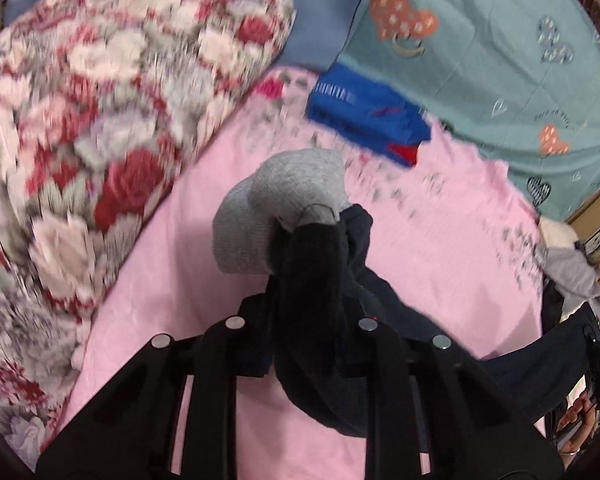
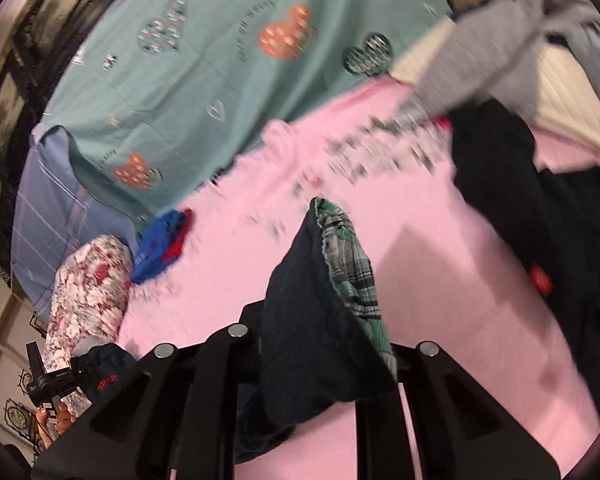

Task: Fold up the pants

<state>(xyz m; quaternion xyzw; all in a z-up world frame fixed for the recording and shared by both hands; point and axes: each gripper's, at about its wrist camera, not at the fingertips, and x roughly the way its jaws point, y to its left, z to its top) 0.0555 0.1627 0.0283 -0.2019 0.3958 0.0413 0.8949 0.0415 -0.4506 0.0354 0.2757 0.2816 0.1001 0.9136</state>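
Note:
Dark navy pants hang between my two grippers above a pink bedsheet [image 1: 204, 300]. My left gripper [image 1: 306, 304] is shut on a bunched dark end of the pants [image 1: 316, 264], where a grey lining or pocket [image 1: 268, 208] bulges out past the fingers. The dark cloth trails off to the right in that view. My right gripper [image 2: 320, 332] is shut on another end of the pants [image 2: 300, 320], which shows a green plaid lining [image 2: 348, 264]. The other gripper and the hand holding it show at the lower left of the right wrist view [image 2: 56, 384].
A rolled floral quilt [image 1: 80, 140] lies along the left. A folded blue garment [image 1: 364, 116] lies at the sheet's far edge. A teal heart-print blanket [image 1: 500, 60] lies behind. A pile of dark and grey clothes [image 2: 520, 184] lies at the right.

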